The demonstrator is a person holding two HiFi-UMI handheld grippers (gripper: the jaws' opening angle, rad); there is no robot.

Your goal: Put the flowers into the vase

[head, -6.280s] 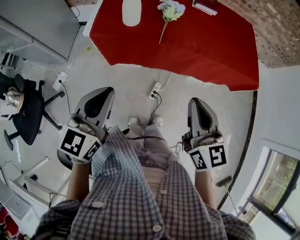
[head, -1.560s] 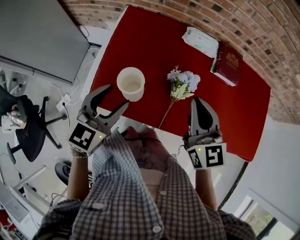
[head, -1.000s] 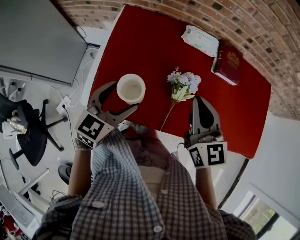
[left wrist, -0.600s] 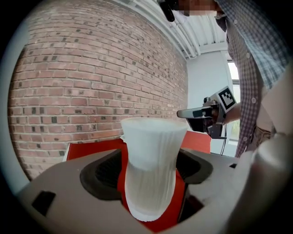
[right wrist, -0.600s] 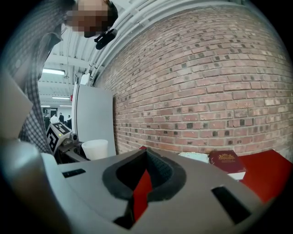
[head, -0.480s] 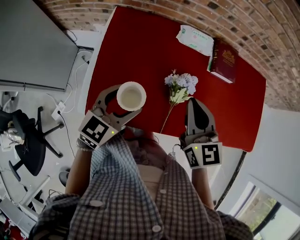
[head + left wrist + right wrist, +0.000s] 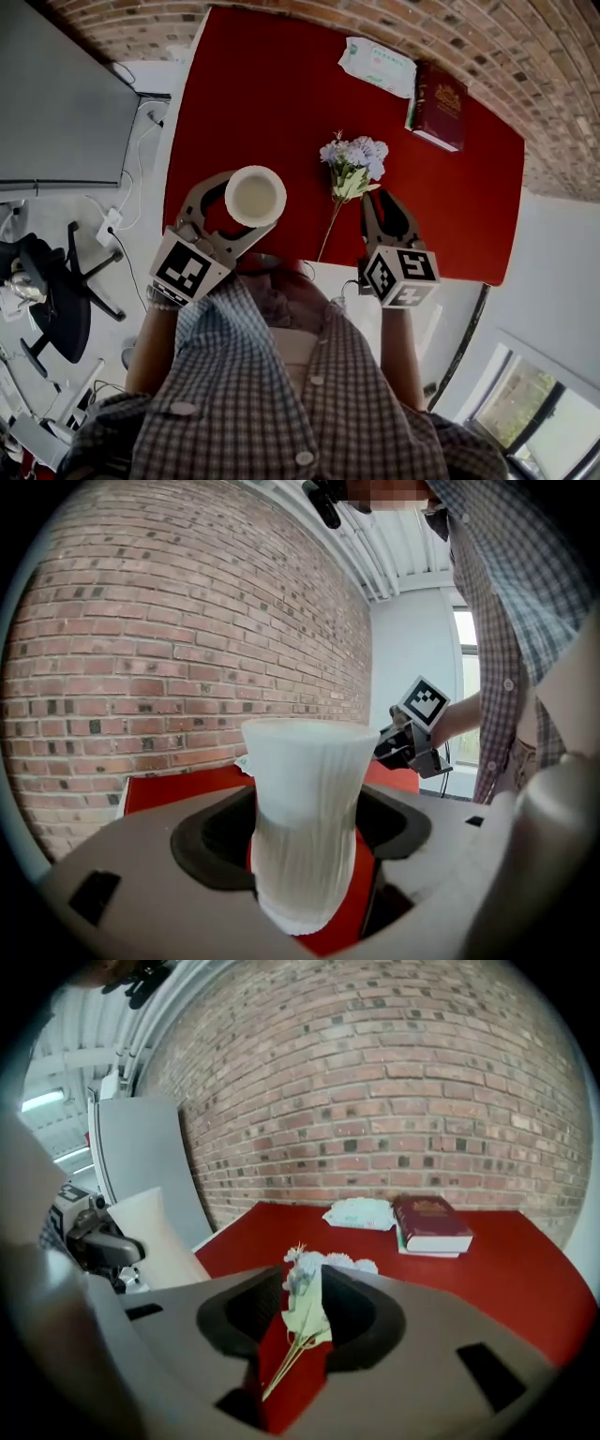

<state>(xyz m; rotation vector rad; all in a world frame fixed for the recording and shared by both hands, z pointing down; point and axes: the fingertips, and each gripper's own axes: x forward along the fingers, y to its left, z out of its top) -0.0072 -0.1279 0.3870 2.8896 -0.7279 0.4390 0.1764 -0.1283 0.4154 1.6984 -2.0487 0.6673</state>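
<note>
1. Red cloth covers the desk, which stands against a brick wall.
2. The vase, white and ribbed, stands upright close to the desk's near edge, toward its near left corner.
3. The left gripper reaches in over the near edge. Its jaws are spread wide with the vase between them and have just been closing. A strip of red desk shows between the vase and one jaw, and no firm press is visible.
4. The flowers, pale blooms with green leaves, lie flat near the middle of the desk. Their stem runs back toward the near edge.
5. The right gripper is just beside the leaves, pointing down at the desk. Its jaws are partly parted and have just been opening. In the right gripper view the flowers show in the gap, and neither pad pinches them.
6. A dark red book and a tissue packet lie along the far edge.
</note>
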